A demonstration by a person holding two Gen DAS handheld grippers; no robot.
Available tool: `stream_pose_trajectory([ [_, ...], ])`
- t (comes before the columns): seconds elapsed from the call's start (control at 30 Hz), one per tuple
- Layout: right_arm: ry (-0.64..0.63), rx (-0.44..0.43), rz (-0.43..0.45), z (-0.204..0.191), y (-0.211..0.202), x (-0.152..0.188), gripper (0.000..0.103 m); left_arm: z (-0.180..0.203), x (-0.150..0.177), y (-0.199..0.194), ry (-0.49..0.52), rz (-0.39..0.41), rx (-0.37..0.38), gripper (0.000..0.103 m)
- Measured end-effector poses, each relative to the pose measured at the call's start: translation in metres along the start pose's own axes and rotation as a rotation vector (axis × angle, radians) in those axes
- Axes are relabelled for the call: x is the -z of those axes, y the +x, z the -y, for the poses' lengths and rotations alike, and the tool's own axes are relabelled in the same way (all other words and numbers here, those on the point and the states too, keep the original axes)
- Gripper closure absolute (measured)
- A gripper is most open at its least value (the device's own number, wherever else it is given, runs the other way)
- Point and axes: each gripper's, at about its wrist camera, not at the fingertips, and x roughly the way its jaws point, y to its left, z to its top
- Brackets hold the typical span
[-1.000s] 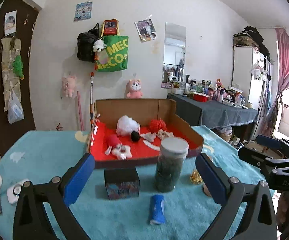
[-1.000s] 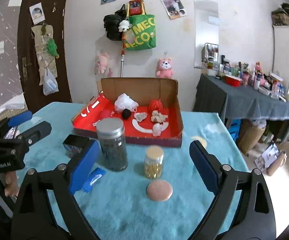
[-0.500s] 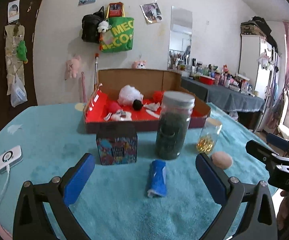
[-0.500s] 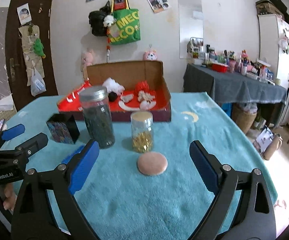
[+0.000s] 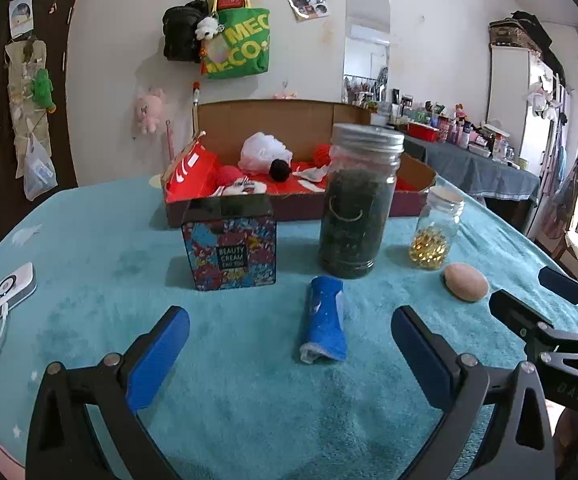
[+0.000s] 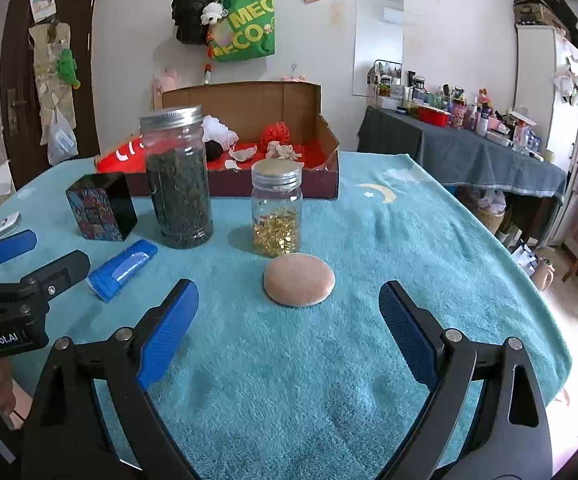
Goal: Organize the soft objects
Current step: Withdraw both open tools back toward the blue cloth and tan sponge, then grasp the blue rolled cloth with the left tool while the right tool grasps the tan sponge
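Observation:
A rolled blue cloth (image 5: 324,322) (image 6: 122,269) lies on the teal table cover, just ahead of my left gripper (image 5: 289,344), which is open and empty. A round pink puff (image 6: 299,279) (image 5: 466,282) lies just beyond my right gripper (image 6: 289,312), also open and empty. Behind them stands an open cardboard box with a red lining (image 5: 417,184) (image 6: 329,148) holding a white fluffy ball (image 5: 265,152), a black pompom (image 5: 280,169), red yarn (image 6: 275,134) and other small soft pieces.
Between the grippers and the box stand a tall jar of dark leaves (image 5: 359,204) (image 6: 179,178), a small jar of gold capsules (image 5: 437,228) (image 6: 276,213) and a patterned black tin (image 5: 230,242) (image 6: 101,206). A white device with a cable (image 5: 9,292) lies at the left edge.
Both grippers have sunk toward the table and tipped more level, so the jars, tin, blue cloth and pink puff now appear larger and nearer. Both stay open.

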Motion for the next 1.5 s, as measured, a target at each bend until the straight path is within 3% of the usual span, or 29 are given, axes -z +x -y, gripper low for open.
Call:
stream_pose_trajectory([
  [0.37,0.032,-0.029,-0.055,0.005,0.013,0.001,0.01,-0.004,-0.001,0.01,-0.013,-0.055,0.0,0.0],
  [0.8,0.014,-0.01,-0.128,0.014,0.042,-0.02,0.01,-0.006,-0.018,0.035,0.025,-0.153,-0.012,0.0],
  [1.0,-0.008,0.004,-0.229,0.018,0.069,-0.023,0.01,-0.003,-0.022,0.051,0.046,-0.224,0.029,0.0],
  [1.07,-0.01,0.008,-0.248,0.019,0.075,-0.021,0.01,0.0,-0.023,0.054,0.062,-0.231,0.046,0.004],
  [1.17,-0.003,-0.035,-0.264,0.021,0.079,-0.023,0.012,0.008,-0.022,0.062,0.104,-0.259,0.057,0.021],
  [1.23,-0.005,-0.058,-0.268,0.02,0.081,-0.022,0.036,0.011,-0.02,0.068,0.121,-0.289,0.082,0.052],
  [1.27,-0.008,-0.078,-0.276,0.019,0.083,-0.021,0.061,0.012,-0.019,0.07,0.126,-0.299,0.099,0.054],
  [1.3,-0.009,-0.111,-0.292,0.019,0.086,-0.019,0.062,0.013,-0.019,0.067,0.13,-0.283,0.104,0.063],
  [1.33,-0.02,-0.113,-0.278,0.018,0.084,-0.02,0.066,0.014,-0.019,0.066,0.13,-0.282,0.117,0.079],
  [1.37,-0.025,-0.144,-0.27,0.016,0.081,-0.02,0.079,0.013,-0.019,0.065,0.125,-0.283,0.131,0.079],
  [1.5,-0.032,-0.221,-0.238,0.006,0.068,-0.02,0.084,0.015,-0.021,0.06,0.119,-0.278,0.166,0.079],
])
